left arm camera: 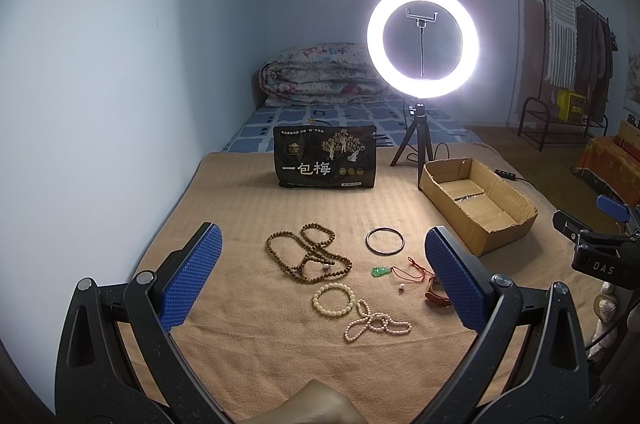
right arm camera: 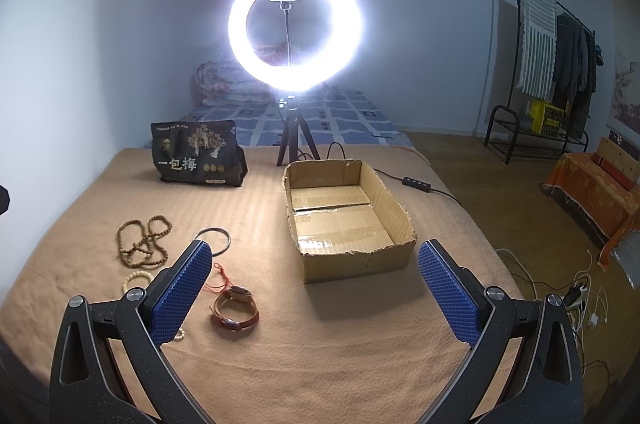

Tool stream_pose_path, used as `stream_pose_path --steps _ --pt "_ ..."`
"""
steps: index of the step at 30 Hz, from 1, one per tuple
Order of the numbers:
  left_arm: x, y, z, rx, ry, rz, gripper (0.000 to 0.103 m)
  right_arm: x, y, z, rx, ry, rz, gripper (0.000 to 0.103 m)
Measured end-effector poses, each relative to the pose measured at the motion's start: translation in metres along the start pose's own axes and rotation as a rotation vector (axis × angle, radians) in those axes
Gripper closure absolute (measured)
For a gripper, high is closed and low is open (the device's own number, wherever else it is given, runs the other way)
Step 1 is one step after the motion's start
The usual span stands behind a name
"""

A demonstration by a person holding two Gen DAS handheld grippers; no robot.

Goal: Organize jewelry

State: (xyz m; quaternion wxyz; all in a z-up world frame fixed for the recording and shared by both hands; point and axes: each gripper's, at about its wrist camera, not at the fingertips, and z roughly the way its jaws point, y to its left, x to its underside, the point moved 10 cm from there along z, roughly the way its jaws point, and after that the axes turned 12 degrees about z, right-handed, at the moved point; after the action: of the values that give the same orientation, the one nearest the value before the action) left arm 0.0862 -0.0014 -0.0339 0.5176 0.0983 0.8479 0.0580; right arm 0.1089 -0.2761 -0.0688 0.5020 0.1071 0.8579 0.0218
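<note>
Wooden bead strands (left arm camera: 308,256), a dark bangle (left arm camera: 385,241), a jade pendant (left arm camera: 380,271) and pearl bracelets (left arm camera: 376,322) are spread on a tan blanket (left arm camera: 248,208) between the left gripper's (left arm camera: 320,280) parted blue fingers (left arm camera: 192,276); a cardboard box (left arm camera: 504,228) is seen at right.

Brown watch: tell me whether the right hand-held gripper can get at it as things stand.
Probably yes. The right hand-held gripper is open, and the brown watch lies uncovered on the blanket just ahead of its left finger, with only a red cord beside it.

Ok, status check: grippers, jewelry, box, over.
Left gripper and right gripper open, empty, hovering. Wooden bead necklace, black bangle, watch loose on blanket. Cardboard box empty, path clear.
</note>
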Motion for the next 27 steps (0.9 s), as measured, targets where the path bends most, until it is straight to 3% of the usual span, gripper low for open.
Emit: stream_pose_path --steps 15,19,27 --pt "0.018 0.015 0.030 -0.030 0.060 -0.018 0.000 0.013 0.011 0.022 -0.036 0.064 -0.029 0.001" --pt "0.036 0.019 0.052 -0.013 0.135 -0.042 0.000 0.028 0.019 0.038 -0.063 0.128 -0.053 0.001" --pt "0.080 0.000 0.089 0.119 0.267 -0.040 0.000 0.068 0.031 0.078 -0.107 0.309 -0.095 0.001"
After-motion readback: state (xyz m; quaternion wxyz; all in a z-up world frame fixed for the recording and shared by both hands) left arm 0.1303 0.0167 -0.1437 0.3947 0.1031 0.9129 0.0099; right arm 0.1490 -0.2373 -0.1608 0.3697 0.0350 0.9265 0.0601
